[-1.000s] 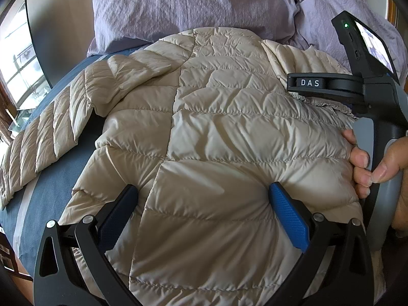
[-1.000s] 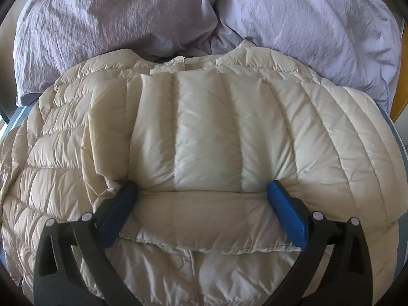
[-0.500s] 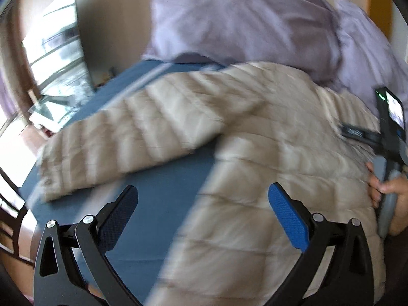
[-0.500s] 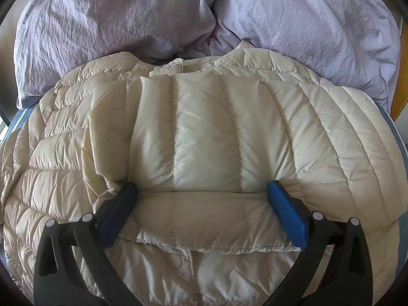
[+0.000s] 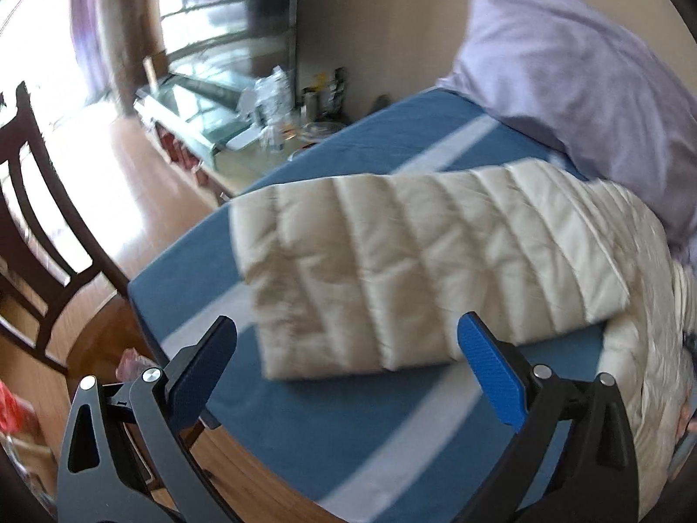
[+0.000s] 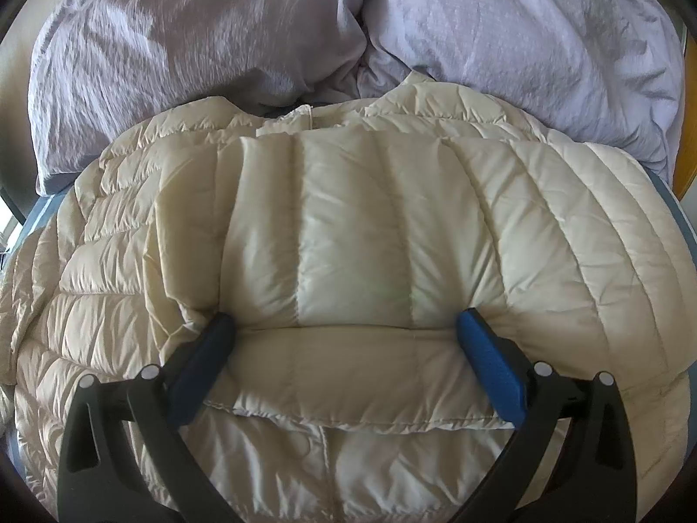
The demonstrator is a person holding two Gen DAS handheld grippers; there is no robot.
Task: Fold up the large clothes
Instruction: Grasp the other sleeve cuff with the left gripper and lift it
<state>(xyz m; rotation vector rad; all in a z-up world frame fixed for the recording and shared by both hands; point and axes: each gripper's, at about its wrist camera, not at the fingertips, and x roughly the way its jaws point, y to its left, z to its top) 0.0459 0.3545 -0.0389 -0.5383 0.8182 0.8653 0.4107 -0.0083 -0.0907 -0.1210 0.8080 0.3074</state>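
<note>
The left gripper (image 5: 346, 368) had been swung off the jacket body toward the outstretched sleeve (image 5: 418, 270), its jaws wide apart and empty. The right gripper (image 6: 346, 361), jaws spread, was pressed on the folded sleeve (image 6: 353, 239). If released, the puffy fold could spring back. The cream quilted jacket (image 6: 130, 305) lay on the blue bed (image 5: 348, 427), below the pillows (image 6: 218, 35).

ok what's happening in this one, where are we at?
A person with two handheld grippers is folding a cream quilted puffer jacket on a bed with a blue striped sheet. The right gripper, jaws open, presses on the sleeve folded across the jacket's body. The left gripper, open and empty, points at the other sleeve, which lies stretched out on the sheet, unfolded.
</note>
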